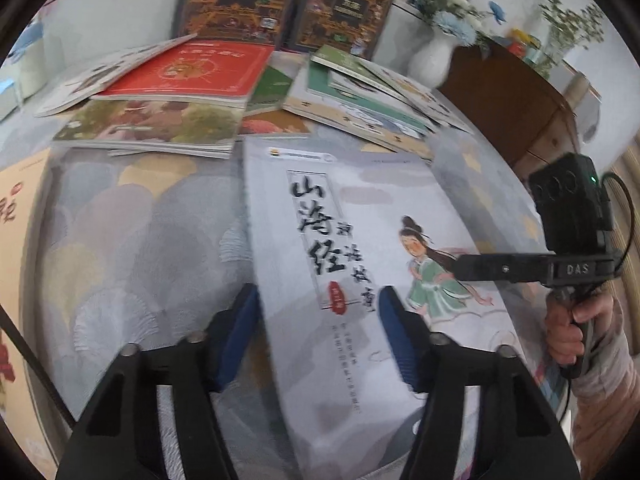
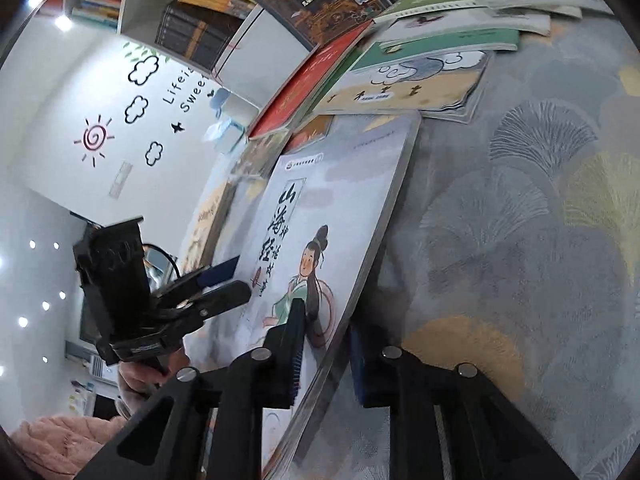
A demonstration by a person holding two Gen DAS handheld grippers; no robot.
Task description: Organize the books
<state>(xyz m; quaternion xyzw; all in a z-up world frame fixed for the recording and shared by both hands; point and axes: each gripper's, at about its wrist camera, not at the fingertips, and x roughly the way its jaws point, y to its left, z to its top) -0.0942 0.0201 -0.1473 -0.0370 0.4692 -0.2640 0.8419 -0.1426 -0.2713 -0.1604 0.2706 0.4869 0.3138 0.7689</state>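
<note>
Patterned grey worktop (image 2: 540,240) carries loose book piles (image 1: 160,112), while the pale storybook (image 1: 360,220) is tilted up off it, right claw (image 2: 326,354) pinching its edge, left claw (image 1: 316,336) straddling its near end, probably for lifting together.

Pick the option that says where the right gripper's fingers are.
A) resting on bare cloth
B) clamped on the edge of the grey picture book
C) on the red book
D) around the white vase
B: the right gripper pinches the tilted grey picture book at its edge, one finger on each face.
</note>
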